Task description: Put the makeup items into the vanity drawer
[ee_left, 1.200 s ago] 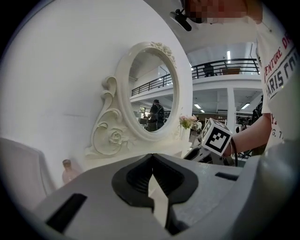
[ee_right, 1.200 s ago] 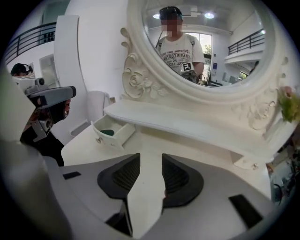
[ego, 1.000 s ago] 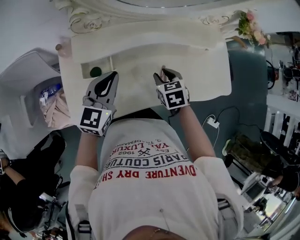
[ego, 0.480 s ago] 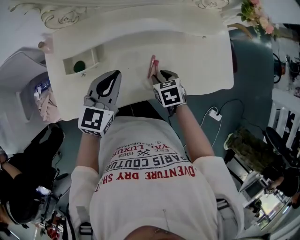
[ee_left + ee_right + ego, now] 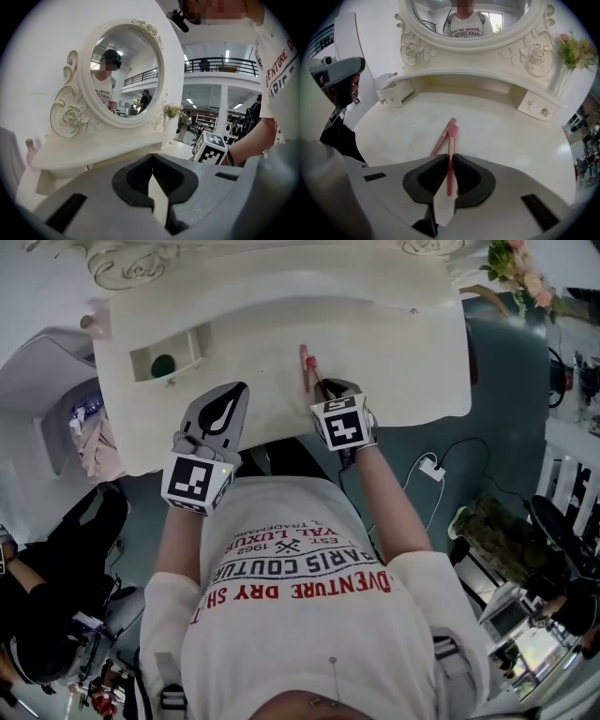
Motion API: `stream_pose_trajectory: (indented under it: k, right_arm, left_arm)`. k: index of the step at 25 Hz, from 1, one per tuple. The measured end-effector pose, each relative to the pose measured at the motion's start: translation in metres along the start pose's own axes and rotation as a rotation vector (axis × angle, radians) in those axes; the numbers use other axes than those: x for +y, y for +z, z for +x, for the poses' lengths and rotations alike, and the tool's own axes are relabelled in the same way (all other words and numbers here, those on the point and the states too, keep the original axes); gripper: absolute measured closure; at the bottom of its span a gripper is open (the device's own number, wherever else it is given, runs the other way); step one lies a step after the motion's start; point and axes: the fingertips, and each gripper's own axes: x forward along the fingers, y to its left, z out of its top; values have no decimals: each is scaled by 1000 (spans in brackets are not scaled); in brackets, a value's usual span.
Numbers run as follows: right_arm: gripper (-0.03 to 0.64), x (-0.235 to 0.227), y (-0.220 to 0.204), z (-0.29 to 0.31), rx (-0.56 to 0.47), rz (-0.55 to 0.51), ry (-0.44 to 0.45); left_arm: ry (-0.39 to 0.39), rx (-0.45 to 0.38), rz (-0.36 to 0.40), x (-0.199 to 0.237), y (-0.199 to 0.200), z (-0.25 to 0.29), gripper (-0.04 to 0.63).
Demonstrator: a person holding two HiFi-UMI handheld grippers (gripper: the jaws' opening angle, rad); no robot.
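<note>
Two slim pink makeup pens (image 5: pixel 307 367) lie on the white vanity top (image 5: pixel 394 352), near its front edge. My right gripper (image 5: pixel 323 387) is over their near ends; in the right gripper view its jaws (image 5: pixel 450 157) are closing and the pads press on one pink pen (image 5: pixel 451 140), while the second pen (image 5: pixel 439 141) lies just left of it. An open small drawer (image 5: pixel 169 357) at the vanity's left holds a green round item (image 5: pixel 163 363). My left gripper (image 5: pixel 223 413) hovers by the front edge, shut and empty (image 5: pixel 152 158).
An oval mirror (image 5: pixel 464 18) rises behind the vanity top. The right small drawer (image 5: pixel 534 105) is closed. A vase of flowers (image 5: pixel 572 51) stands at the right end. A white cable and plug (image 5: pixel 427 488) lie on the floor at the right.
The right gripper's jaws have narrowed onto one pink pen near the front edge. The left gripper has hardly moved. The head view has shifted a little.
</note>
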Motion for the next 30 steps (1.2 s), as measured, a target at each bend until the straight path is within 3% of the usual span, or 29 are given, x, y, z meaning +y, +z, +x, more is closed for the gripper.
stream_pose_trajectory:
  k: [5, 11, 19, 30]
  right_arm:
    - [574, 7, 26, -18, -53, -29, -46]
    - [574, 55, 83, -35, -134, -96, -21]
    - [574, 142, 168, -37, -259, -177, 138]
    - [574, 248, 209, -8, -216, -384, 291]
  left_arm:
    - [3, -31, 1, 14, 12, -18, 588]
    - [27, -72, 19, 45, 32, -51, 588]
    - [142, -108, 15, 111, 41, -108, 588]
    - [290, -122, -49, 179, 24, -175, 588]
